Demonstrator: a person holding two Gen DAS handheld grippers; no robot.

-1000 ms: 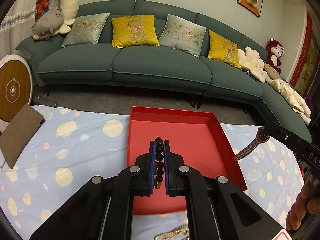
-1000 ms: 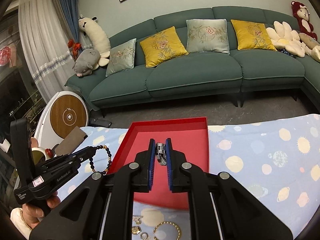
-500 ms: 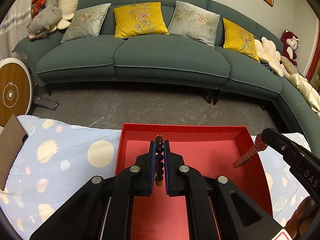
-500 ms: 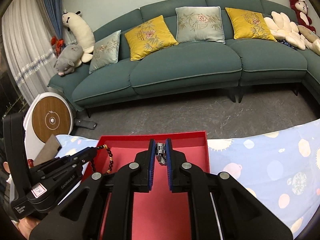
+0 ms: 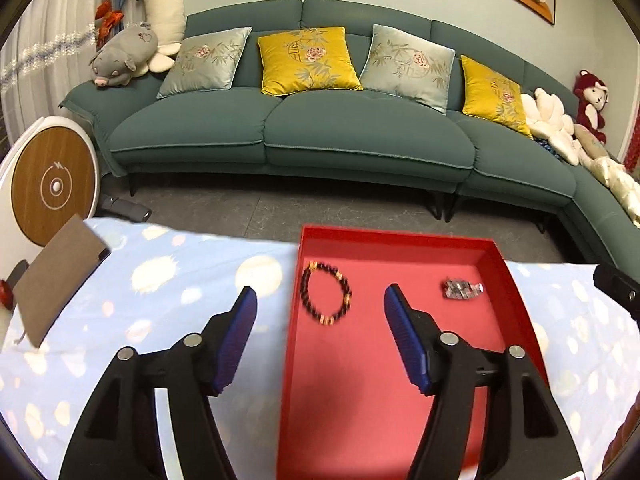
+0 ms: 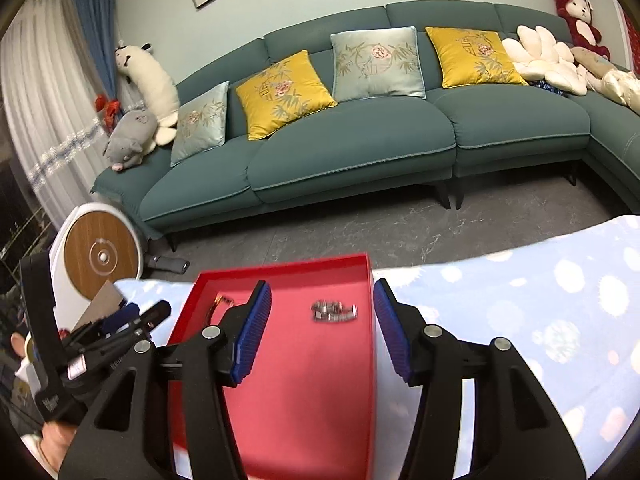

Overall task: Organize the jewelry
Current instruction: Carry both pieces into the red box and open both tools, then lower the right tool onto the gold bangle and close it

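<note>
Metal bracelet (image 6: 334, 312) lies crosswise in red tray (image 6: 366, 280)

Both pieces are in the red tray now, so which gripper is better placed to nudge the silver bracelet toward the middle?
Probably the right gripper: the silver bracelet lies straight ahead between its opening jaws, while the left gripper faces the bead bracelet.

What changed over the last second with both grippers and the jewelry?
Both let go: the left gripper dropped the beaded bracelet and the right gripper the metal bracelet into the red tray; both jaws are opening, pads clear. Tray unmoved.
</note>
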